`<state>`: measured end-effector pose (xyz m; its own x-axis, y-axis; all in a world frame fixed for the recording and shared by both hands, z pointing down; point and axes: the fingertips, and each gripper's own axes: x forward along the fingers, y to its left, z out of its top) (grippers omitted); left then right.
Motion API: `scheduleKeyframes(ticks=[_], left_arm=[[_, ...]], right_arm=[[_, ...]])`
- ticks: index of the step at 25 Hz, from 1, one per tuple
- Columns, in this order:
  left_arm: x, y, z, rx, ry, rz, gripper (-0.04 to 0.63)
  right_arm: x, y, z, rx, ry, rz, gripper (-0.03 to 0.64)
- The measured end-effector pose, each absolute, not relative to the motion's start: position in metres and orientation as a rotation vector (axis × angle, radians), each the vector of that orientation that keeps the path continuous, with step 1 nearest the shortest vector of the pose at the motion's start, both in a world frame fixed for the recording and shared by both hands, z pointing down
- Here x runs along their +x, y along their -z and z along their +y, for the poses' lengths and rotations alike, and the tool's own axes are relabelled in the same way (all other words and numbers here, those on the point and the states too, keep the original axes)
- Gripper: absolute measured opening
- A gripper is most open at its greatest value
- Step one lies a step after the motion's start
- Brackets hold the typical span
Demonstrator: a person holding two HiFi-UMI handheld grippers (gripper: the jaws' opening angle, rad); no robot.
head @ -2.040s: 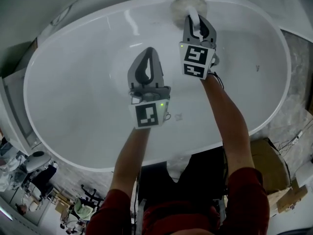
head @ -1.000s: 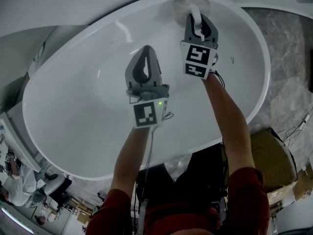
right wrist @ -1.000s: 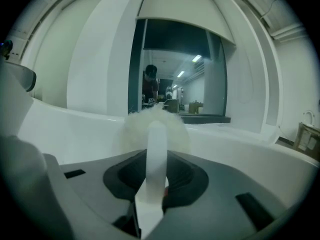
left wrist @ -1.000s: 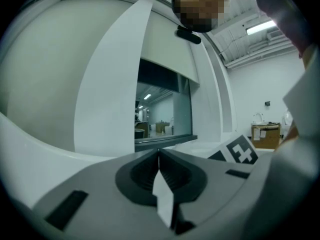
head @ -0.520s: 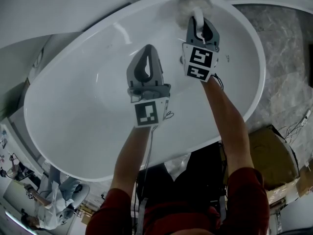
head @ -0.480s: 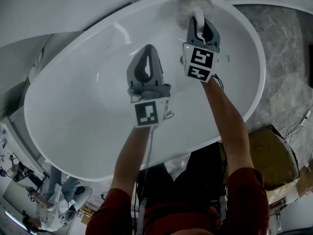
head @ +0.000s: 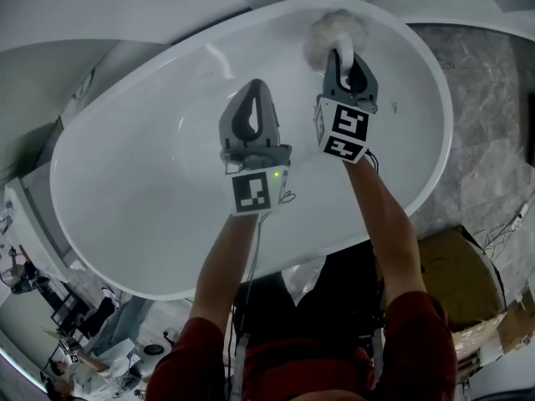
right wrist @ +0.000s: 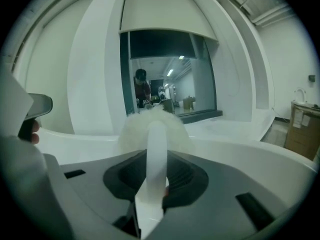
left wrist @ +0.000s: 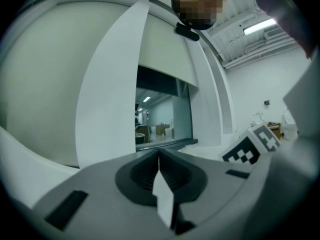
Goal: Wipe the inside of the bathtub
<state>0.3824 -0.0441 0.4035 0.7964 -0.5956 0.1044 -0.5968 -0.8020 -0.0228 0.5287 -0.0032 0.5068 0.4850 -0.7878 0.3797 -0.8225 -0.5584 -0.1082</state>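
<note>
Soft, light-looking duster held by its stiff handle in clamped right gripper, at slick tub wall; left gripper closed, empty

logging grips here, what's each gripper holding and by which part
The right gripper holds the fluffy brush by its white handle; the left gripper is shut on nothing.

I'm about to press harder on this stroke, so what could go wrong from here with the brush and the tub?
1. The right claw grips only the thin white handle; pressing hard might twist it or let it slip.
2. The fluffy brush head sits at the far rim of the bathtub; it may ride over the edge.
</note>
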Motion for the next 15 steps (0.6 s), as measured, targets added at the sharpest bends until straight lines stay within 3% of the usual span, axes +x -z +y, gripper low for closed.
scheduleKeyframes(ticks=[15], left_arm=[[0.32, -0.255, -0.05, 2.882, -0.091, -1.008, 0.015]], right_arm=[[0.442, -0.316, 0.026, 2.552, -0.441, -1.48, 0.098]])
